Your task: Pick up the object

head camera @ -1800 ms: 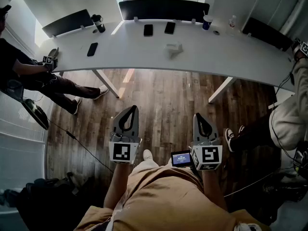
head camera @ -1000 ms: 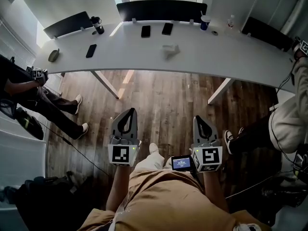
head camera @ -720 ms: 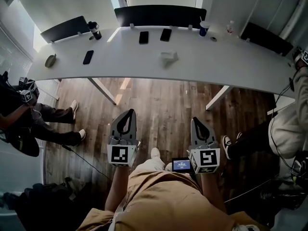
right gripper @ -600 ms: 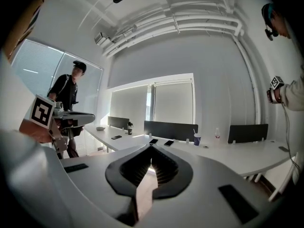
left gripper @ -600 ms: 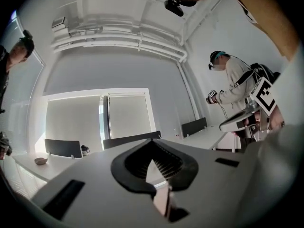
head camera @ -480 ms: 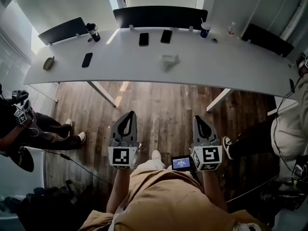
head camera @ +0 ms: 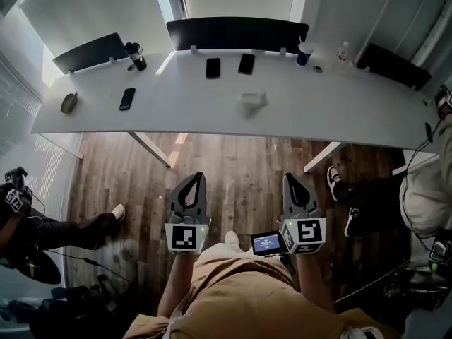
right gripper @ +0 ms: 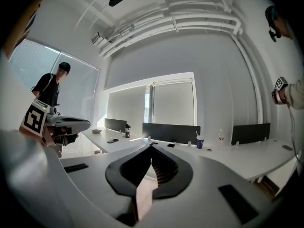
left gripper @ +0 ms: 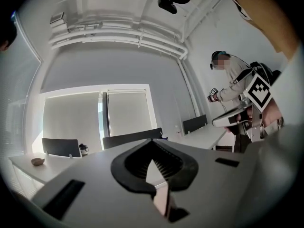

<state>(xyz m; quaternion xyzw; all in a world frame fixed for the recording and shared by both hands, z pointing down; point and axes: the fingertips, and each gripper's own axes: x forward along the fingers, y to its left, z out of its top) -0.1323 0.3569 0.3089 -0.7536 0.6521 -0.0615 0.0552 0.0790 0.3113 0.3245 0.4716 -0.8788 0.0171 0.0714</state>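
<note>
Head view white object (head camera: 253, 100), floor (head camera: 240, 161), right gripper view pipes (right gripper: 190, 25)

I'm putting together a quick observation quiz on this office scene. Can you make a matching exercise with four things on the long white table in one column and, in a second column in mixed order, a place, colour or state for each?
Things
1. cup
2. small white object
3. phone on its own
4. flask

Descriptions
A. black, lying flat on the left part of the table
B. blue, at the back, right of centre
C. pale, near the table's middle
D. dark, standing upright at the back left

Pairs: 1-B, 2-C, 3-A, 4-D
</note>
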